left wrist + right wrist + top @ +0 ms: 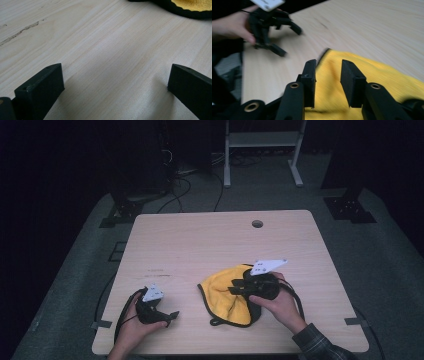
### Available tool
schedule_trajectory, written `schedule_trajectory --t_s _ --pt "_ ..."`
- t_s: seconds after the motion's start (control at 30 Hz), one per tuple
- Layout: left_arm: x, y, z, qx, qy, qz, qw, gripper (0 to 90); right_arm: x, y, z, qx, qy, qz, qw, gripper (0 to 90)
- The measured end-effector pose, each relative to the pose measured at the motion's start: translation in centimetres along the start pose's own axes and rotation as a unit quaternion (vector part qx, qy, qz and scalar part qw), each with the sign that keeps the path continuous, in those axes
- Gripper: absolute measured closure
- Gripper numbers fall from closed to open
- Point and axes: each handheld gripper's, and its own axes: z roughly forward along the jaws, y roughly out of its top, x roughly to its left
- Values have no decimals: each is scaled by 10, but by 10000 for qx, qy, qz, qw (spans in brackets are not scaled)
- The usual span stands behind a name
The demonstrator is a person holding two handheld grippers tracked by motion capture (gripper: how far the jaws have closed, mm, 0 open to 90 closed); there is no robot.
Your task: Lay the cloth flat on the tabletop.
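A yellow cloth [222, 292] edged with black trim lies crumpled on the wooden table [210, 245], front and right of centre. My right gripper [235, 287] hovers over the cloth's right part; in the right gripper view [328, 62] its jaws stand a little apart above the yellow fabric [374, 72], with nothing between them. My left gripper [171, 317] rests near the front left of the table, apart from the cloth. Its jaws [116, 67] are spread wide over bare wood, with the cloth's edge [192, 6] farther ahead. The left gripper [270, 30] also appears in the right gripper view.
A round cable hole [257, 224] sits near the table's far edge. Beyond the table stand a white frame [262, 150] and dark stand bases [350, 207], with cables on the floor [180, 185]. A plaid sleeve [320, 345] comes in at the front right.
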Motion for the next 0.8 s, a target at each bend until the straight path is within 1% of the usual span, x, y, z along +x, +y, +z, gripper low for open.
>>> schedule_trajectory --t_s 0.03,0.07,0.17,0.2,0.23,0.27,0.3,0.33,0.37,0.47,0.5,0.53,0.6,0.63,0.67,0.7,0.73,0.77,0.8 --pt "0 0 0 0 0 0 10000 0 0 0 0 0 0 0 10000 637" --pt "0 0 0 2 -1 1 10000 0 -8 -7 -10 46 -259 71 9996 616" --pt "0 0 0 10 1 11 10000 0 -20 -21 -20 173 -583 240 9979 571" --pt "0 0 0 10 1 11 10000 0 -23 -26 -22 205 -668 327 9970 545" --pt "0 0 0 10 -1 9 10000 0 -25 -30 -23 272 -702 410 9963 537" --pt "0 0 0 10 -1 9 10000 0 -26 -34 -23 340 -752 425 9957 529" --pt "0 0 0 10 -1 8 10000 0 -26 -34 -23 340 -752 425 9957 529" --pt "0 0 0 11 0 9 10000 0 -25 -42 -22 446 -843 491 9942 516" --pt "0 0 0 11 0 9 10000 0 -25 -42 -22 446 -843 491 9942 516" --pt "0 0 0 11 0 7 10000 0 -20 -52 -16 611 -895 539 9927 482" --pt "0 0 0 11 -1 9 10000 0 -20 -52 -16 611 -895 539 9927 482" --pt "0 0 0 11 0 8 10000 0 -17 -53 -11 656 -929 498 9923 461" --pt "0 0 0 12 0 10 10000 0 -15 -52 -8 669 -936 496 9921 451" --pt "0 0 0 12 0 8 10000 0 -12 -52 -3 725 -1030 423 9911 447" --pt "0 0 0 12 0 9 10000 0 -10 -52 2 838 -1147 299 9894 455" --pt "0 0 0 10 0 8 10000 0 -10 -52 2 838 -1147 299 9894 455" --pt "0 0 0 11 0 9 10000 0 -10 -54 5 972 -1160 262 9881 580" --pt "0 0 0 11 0 8 10000 0 -11 -55 5 1024 -1218 220 9870 637" --pt "0 0 0 10 0 8 10000 0 -11 -55 4 1072 -1269 274 9857 743"
